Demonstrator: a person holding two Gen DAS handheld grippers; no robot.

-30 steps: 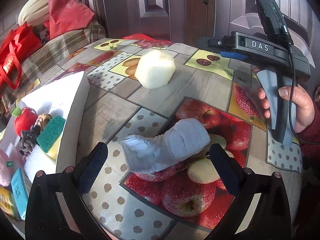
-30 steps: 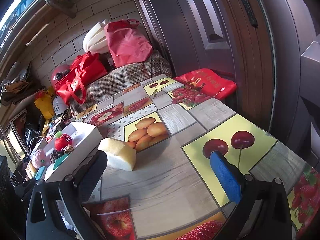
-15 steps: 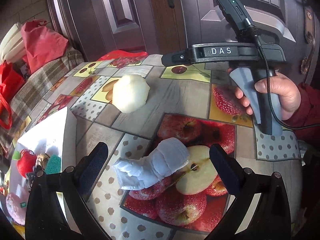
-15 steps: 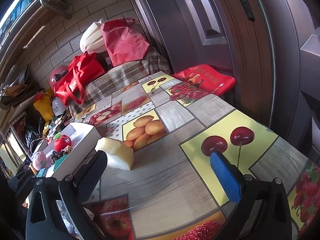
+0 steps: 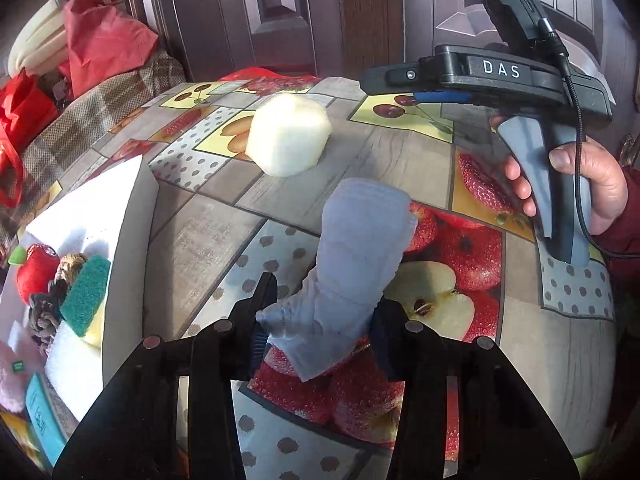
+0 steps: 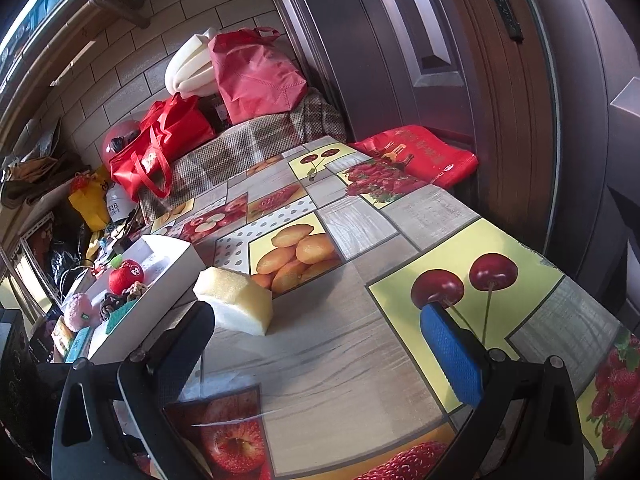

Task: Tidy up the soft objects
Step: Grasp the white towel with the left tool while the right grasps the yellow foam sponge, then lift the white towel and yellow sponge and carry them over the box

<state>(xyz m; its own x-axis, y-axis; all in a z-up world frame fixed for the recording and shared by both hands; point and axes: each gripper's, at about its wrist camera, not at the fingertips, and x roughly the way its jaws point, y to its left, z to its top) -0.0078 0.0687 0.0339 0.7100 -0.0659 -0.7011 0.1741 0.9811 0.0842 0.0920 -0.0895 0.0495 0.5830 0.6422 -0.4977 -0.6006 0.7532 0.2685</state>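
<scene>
Left hand-held gripper just squeezed shut on the pale blue sock, over the counter beside the white box. Right hand-held gripper wide open, empty, near the sponge.

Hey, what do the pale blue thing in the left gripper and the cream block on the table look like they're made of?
Pale blue thing: looks like knitted or terry fabric, matte, with ribbed texture; it creases where the left gripper, whose jaws have just been closing, pinches it. Cream block: seems to be foam sponge, with a porous yellowish top, a whiter side and cut edges.
</scene>
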